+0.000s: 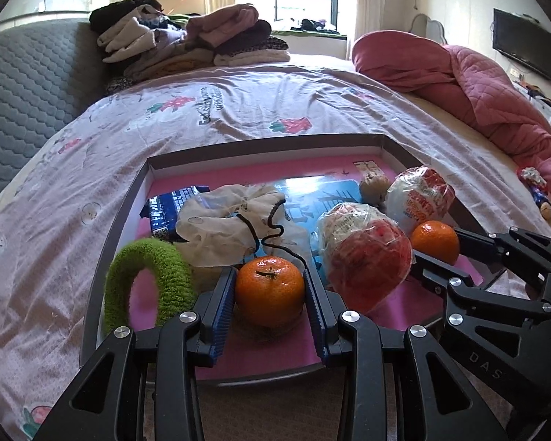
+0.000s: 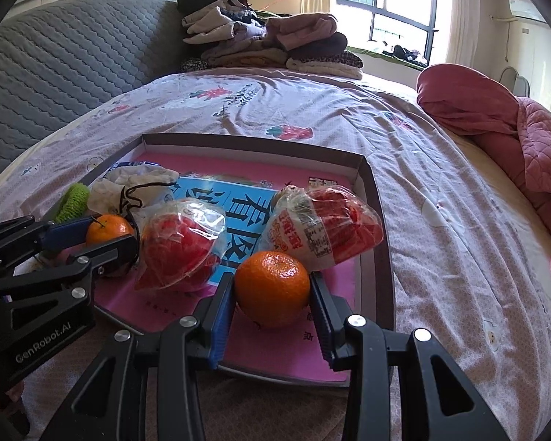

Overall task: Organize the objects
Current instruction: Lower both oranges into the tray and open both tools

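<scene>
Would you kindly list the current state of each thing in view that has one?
Left gripper: shut on the left orange mandarin.
Right gripper: shut on the right orange mandarin.
Shallow pink-floored cardboard tray: open-topped, on the bed.
Cream drawstring cloth pouch: crumpled, cord loose.
Two clear-wrapped red snack bags: sealed.
Fuzzy green ring: tilted against the tray's left wall.

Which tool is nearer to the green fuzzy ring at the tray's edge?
Left. The left tool, clamped on an orange, sits right beside the green ring. The right tool holds another orange toward the tray's opposite side.
</scene>
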Action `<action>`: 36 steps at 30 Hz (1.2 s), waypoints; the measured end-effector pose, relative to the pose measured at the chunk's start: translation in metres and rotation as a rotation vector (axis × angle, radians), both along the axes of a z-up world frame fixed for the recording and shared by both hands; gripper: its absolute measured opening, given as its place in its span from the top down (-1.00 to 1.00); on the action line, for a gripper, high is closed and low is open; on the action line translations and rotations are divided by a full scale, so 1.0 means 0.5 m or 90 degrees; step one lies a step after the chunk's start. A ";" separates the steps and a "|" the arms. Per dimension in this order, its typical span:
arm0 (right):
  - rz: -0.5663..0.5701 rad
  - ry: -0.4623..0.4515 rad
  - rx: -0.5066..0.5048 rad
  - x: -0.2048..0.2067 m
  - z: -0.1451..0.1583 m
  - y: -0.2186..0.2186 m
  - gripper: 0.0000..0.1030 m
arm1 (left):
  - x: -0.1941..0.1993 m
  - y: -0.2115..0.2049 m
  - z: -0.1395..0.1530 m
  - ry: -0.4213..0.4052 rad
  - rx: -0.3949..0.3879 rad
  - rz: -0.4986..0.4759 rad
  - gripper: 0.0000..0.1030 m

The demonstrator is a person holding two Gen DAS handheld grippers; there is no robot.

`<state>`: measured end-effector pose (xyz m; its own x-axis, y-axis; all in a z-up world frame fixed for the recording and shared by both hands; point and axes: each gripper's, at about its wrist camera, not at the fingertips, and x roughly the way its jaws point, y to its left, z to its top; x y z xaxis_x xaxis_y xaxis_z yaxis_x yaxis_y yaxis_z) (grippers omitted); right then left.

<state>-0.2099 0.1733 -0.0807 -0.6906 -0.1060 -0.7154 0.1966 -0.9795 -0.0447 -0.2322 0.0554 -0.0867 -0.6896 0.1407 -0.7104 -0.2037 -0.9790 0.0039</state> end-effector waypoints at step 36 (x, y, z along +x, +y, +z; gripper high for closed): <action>-0.005 -0.006 -0.012 0.004 0.030 0.004 0.12 | 0.017 -0.006 0.029 -0.007 -0.010 0.009 0.08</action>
